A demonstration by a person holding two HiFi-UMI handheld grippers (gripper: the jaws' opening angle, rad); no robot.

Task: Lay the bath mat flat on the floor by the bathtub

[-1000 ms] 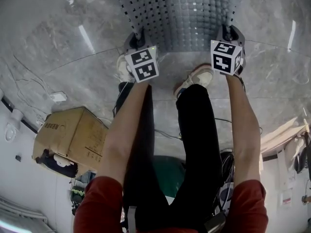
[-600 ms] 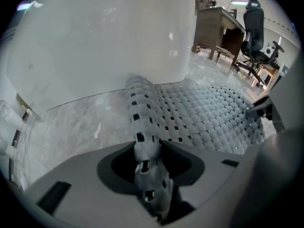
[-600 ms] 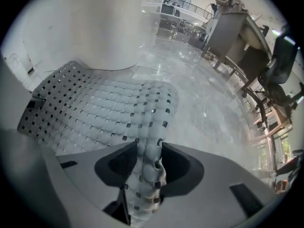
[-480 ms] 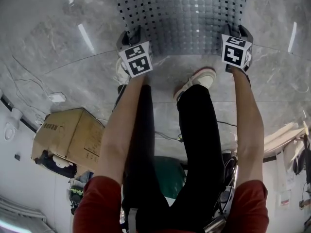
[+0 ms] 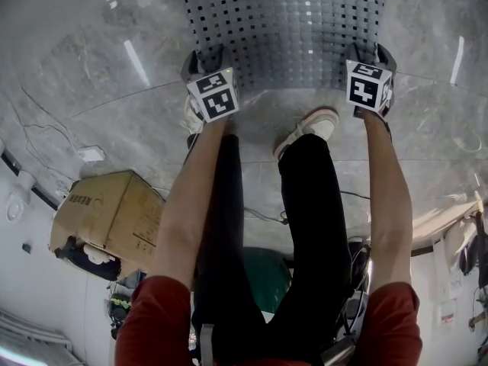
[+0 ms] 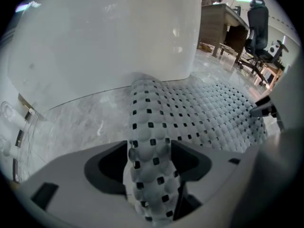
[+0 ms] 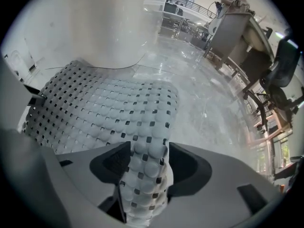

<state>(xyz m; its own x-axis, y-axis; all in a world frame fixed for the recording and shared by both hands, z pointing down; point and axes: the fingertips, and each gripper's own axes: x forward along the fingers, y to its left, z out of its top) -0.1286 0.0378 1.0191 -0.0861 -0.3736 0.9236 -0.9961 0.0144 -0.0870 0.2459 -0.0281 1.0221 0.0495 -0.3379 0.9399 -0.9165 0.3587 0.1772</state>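
Lowered: left gripper [image 6: 149,160] and right gripper [image 7: 145,165], with the mat's [image 5: 282,29] near edge. Jaws just opened, standing apart, edge loose between. Mat on floor [image 5: 76,90], 12 o'clock, beside bathtub [image 6: 104,37]. Laying judged nearly done.

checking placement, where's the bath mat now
Head view, top centre: the bath mat lies on the floor by the bathtub, near corners between the jaws of the left gripper and right gripper, which have just been opening.

The cardboard box [image 5: 114,212] bears dark print, seemingly a short word, too blurred to read.
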